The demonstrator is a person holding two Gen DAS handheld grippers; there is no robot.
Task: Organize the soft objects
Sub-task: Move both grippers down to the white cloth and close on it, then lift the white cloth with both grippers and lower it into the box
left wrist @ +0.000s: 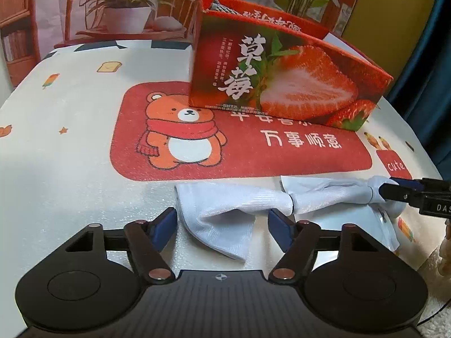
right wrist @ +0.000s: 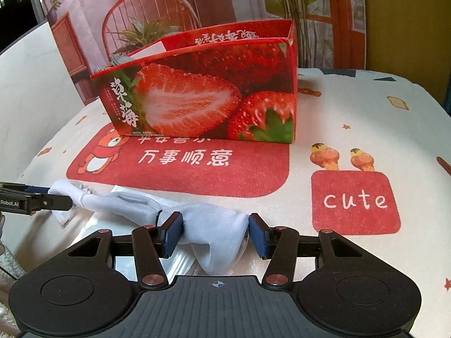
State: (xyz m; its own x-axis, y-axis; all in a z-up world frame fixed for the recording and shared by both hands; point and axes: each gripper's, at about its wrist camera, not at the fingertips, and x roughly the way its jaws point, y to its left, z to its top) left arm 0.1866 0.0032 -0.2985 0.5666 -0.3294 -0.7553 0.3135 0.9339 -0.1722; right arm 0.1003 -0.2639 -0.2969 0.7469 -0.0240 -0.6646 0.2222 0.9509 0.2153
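Observation:
A pair of white socks lies stretched across the near part of the table, twisted in the middle. My left gripper is open, its blue pads on either side of one sock's end. My right gripper is open around the other end of the socks, its pads close to the fabric. In the left wrist view the right gripper's fingers sit at the far sock end. The left gripper's fingers show at the left of the right wrist view. A red strawberry box stands open behind, also in the right wrist view.
The table wears a white cloth with a red bear panel and a red "cute" patch. A clear plastic wrapper lies under the socks. A grey fabric item sticks out of the box's left end.

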